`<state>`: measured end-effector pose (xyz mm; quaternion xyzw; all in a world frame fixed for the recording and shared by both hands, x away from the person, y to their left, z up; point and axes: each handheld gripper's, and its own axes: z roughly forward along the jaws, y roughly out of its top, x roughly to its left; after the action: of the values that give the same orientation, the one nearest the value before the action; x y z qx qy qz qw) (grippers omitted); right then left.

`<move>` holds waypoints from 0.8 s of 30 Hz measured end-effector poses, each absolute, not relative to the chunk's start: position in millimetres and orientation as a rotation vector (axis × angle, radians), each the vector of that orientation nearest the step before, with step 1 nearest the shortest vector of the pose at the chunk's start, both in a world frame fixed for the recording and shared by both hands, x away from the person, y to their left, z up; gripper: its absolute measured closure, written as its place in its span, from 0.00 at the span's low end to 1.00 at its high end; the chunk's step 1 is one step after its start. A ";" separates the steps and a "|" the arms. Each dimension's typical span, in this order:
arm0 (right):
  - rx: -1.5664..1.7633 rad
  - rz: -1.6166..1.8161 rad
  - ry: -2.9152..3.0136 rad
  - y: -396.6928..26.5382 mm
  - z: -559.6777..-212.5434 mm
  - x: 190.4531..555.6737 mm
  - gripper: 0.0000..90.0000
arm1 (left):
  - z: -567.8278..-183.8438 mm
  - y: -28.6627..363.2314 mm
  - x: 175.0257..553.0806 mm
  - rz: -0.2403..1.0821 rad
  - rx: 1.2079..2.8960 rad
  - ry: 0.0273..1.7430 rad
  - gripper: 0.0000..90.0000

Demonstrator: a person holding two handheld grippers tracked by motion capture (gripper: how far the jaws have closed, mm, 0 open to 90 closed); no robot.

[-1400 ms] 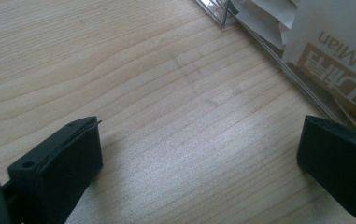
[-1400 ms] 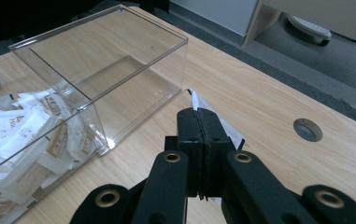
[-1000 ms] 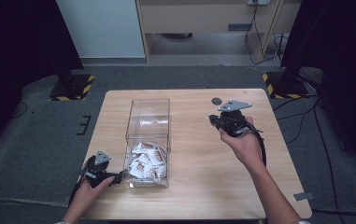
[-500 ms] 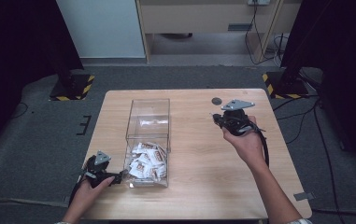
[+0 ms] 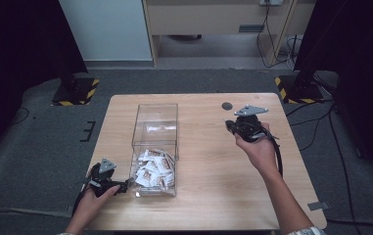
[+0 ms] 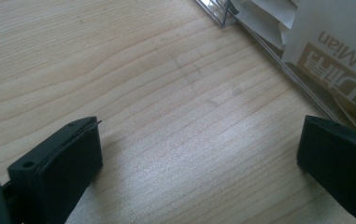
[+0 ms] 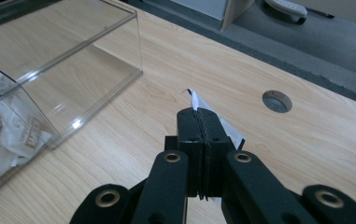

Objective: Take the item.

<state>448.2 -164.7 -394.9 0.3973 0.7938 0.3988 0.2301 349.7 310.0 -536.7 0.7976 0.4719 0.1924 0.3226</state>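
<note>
A clear plastic box (image 5: pixel 155 113) stands on the wooden table (image 5: pixel 208 196), with several white and tan sachets (image 5: pixel 152 169) heaped in its near end. My right gripper (image 5: pixel 230 126) is held above the table to the right of the box. In the right gripper view its jaws (image 7: pixel 198 112) are pressed together on a thin white sachet (image 7: pixel 230 133), whose corner sticks out past the tips. My left gripper (image 5: pixel 124 186) rests at the box's near left corner. Its jaws (image 6: pixel 199 154) stand wide apart over bare wood, next to the box wall (image 6: pixel 259 42) and the printed sachets (image 6: pixel 339 56) behind it.
A round cable hole (image 5: pixel 227 105) lies in the table beyond the right gripper, also seen as a hole (image 7: pixel 277 101) in the right gripper view. The far half of the box holds one loose sachet (image 5: pixel 154 128). Dark floor surrounds the table.
The right hand has drifted slightly to the right, away from the box, still gripping the sachet. The left hand has stayed put.
</note>
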 end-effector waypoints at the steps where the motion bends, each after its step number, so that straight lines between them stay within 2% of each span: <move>1: 1.100 1.095 2.183 -165.6 -397.3 448.6 0.99 | -536.7 310.0 349.7 0.505 2.094 1.239 0.00; 24: 1.187 1.056 2.206 -173.1 -438.6 456.8 0.99 | -536.7 310.0 349.6 0.505 2.094 1.239 0.00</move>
<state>456.8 -173.1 -438.6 0.4269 0.7934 0.3798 0.2099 349.6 310.0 -536.7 0.7976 0.4719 0.1925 0.3226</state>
